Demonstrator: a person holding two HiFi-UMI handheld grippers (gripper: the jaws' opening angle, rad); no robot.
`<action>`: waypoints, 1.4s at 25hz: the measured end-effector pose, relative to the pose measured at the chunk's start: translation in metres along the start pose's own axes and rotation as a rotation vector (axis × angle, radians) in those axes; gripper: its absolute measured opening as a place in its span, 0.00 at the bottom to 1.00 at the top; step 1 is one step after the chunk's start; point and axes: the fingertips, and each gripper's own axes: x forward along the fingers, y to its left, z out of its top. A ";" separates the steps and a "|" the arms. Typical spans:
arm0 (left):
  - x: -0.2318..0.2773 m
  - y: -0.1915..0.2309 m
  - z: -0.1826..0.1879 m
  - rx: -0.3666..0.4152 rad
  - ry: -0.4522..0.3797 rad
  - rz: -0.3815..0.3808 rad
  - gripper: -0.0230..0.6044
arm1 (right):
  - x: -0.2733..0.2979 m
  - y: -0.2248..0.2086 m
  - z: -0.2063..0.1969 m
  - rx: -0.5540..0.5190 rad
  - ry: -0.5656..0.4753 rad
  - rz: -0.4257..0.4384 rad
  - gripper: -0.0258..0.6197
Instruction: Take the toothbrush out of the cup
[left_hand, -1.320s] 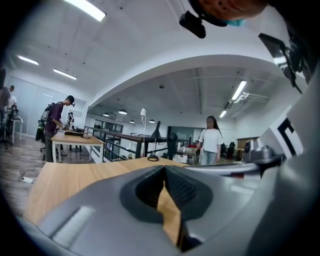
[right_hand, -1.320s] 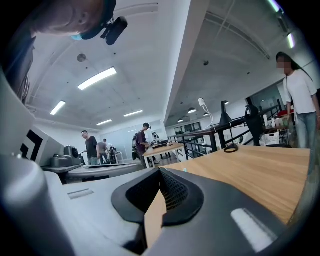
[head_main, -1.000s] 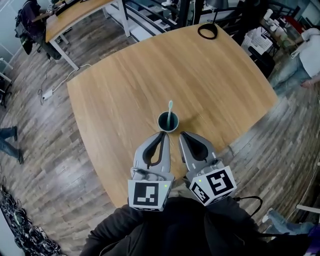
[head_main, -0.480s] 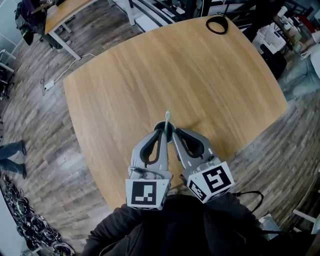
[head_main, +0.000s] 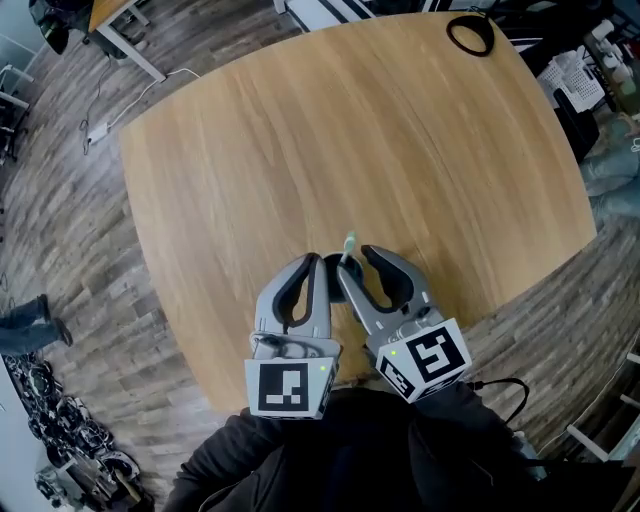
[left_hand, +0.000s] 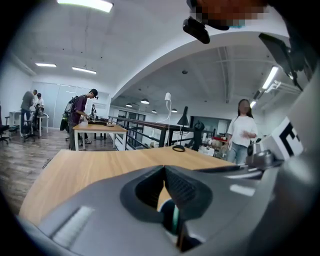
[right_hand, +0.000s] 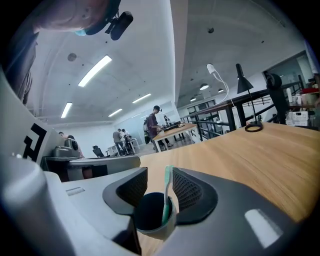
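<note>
Right hand-held gripper (right_hand: 160, 173) has just been opening its jaws and hangs released, the cup (right_hand: 150, 216) and its upright toothbrush (right_hand: 167, 192) standing between them on the desk (right_hand: 260, 160). Left hand-held gripper (left_hand: 163, 170) is clenched on nothing, just beside the cup. The step likely calls for pinching only the toothbrush above the rim and lifting straight up, with the left steadying the cup against tipping.

Mint-green toothbrush (right_hand: 166, 195) in a dark, perhaps teal, cup (right_hand: 147, 212); wood-grain table (right_hand: 260, 155).
</note>
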 end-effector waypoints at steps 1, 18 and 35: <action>0.004 0.004 -0.002 -0.004 0.005 0.008 0.05 | 0.005 -0.003 -0.002 0.002 0.011 0.002 0.29; 0.030 0.020 -0.029 -0.059 0.075 0.036 0.05 | 0.043 -0.015 -0.031 -0.019 0.132 0.073 0.25; 0.013 0.024 -0.012 -0.050 0.021 0.037 0.05 | 0.037 0.006 -0.007 -0.053 0.066 0.093 0.13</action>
